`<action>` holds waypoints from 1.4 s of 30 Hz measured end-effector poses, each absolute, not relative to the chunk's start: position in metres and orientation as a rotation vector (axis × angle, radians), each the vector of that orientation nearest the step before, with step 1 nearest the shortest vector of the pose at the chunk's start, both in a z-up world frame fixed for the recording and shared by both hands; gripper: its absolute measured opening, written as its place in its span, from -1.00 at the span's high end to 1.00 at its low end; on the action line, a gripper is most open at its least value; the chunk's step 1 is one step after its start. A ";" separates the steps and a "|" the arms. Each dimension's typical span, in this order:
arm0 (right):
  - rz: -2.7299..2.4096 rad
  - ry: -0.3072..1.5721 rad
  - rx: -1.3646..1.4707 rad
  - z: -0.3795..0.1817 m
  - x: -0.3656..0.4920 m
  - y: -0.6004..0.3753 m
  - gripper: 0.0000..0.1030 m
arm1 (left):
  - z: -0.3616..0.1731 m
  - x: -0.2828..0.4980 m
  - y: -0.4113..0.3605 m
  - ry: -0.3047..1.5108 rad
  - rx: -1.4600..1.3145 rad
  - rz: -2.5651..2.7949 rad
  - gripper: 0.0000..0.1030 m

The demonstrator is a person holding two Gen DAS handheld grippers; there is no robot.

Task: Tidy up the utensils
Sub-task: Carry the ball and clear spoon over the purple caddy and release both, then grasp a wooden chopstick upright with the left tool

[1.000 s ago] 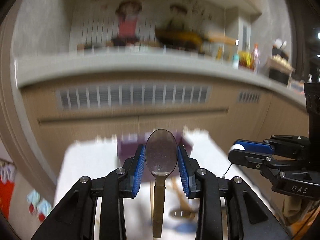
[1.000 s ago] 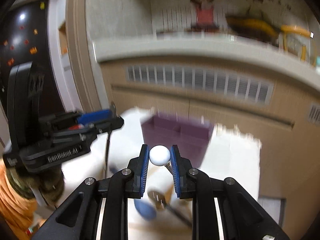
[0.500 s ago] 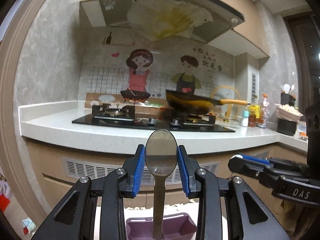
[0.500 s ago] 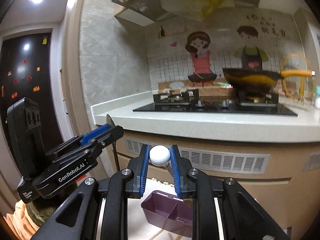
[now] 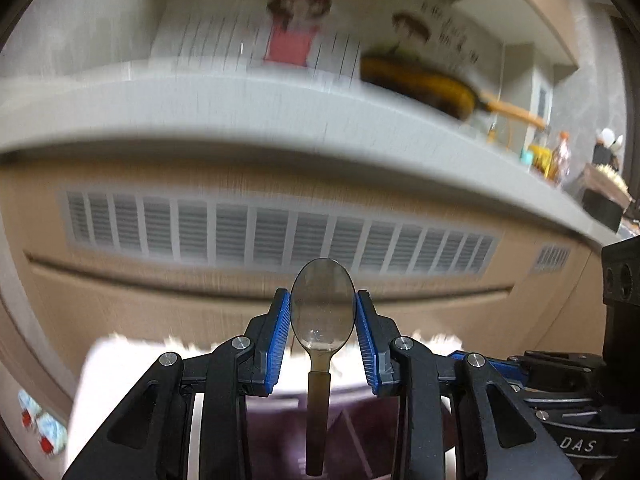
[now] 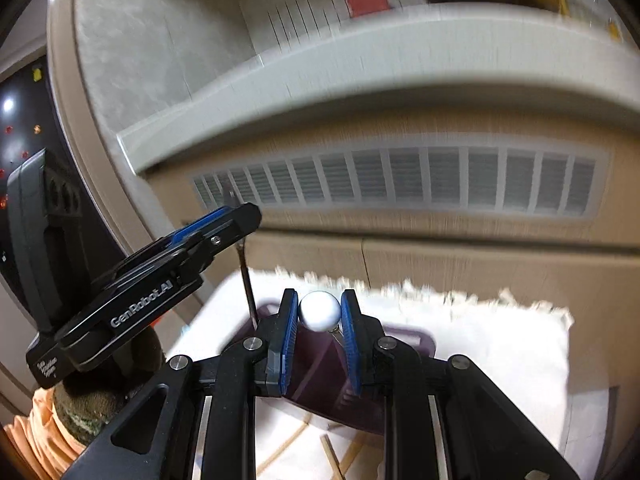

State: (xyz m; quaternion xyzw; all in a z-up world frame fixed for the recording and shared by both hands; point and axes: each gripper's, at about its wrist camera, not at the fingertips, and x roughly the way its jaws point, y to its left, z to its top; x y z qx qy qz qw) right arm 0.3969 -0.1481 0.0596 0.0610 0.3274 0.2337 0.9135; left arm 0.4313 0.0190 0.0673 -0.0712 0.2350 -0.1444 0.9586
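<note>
The left gripper (image 5: 323, 322) held a metal spoon (image 5: 322, 310) upright, its blue pads closed against the edges of the bowl and the handle hanging down toward a purple organizer tray (image 5: 352, 436) directly beneath. The right gripper (image 6: 319, 322) was closed on a utensil with a white ball end (image 6: 319, 311); a thin metal stem showed below the ball, but the rest of it was hidden behind the fingers. In the right wrist view the same tray (image 6: 416, 340), divided into compartments, lay on a white fringed cloth (image 6: 500, 344), with a few thin wooden sticks (image 6: 332, 456), possibly chopsticks, on the cloth nearer the camera. The left gripper's side, seen from the right, bore the lettering "GenRobot.AI" (image 6: 142, 304); the right gripper's body, seen from the left, read "DAS" (image 5: 578, 445). Beyond the cloth stood beige cabinet fronts with a white louvred vent (image 5: 280, 236) under a pale countertop (image 5: 280, 108). On the blurred back wall, cartoon cook figures (image 5: 296, 28) and a yellow-handled wok (image 5: 420, 84) were discernible.
</note>
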 end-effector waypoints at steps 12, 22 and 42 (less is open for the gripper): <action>0.375 0.689 -0.011 0.024 0.391 -0.146 0.31 | 0.025 0.428 0.024 0.594 -0.150 -0.267 -0.28; 0.334 0.725 -0.226 0.005 0.311 -0.135 0.31 | 0.016 0.362 0.046 0.679 -0.102 -0.223 -0.45; 0.325 0.993 -0.178 -0.082 0.287 -0.109 0.66 | -0.049 0.241 0.060 0.863 -0.086 -0.208 -0.65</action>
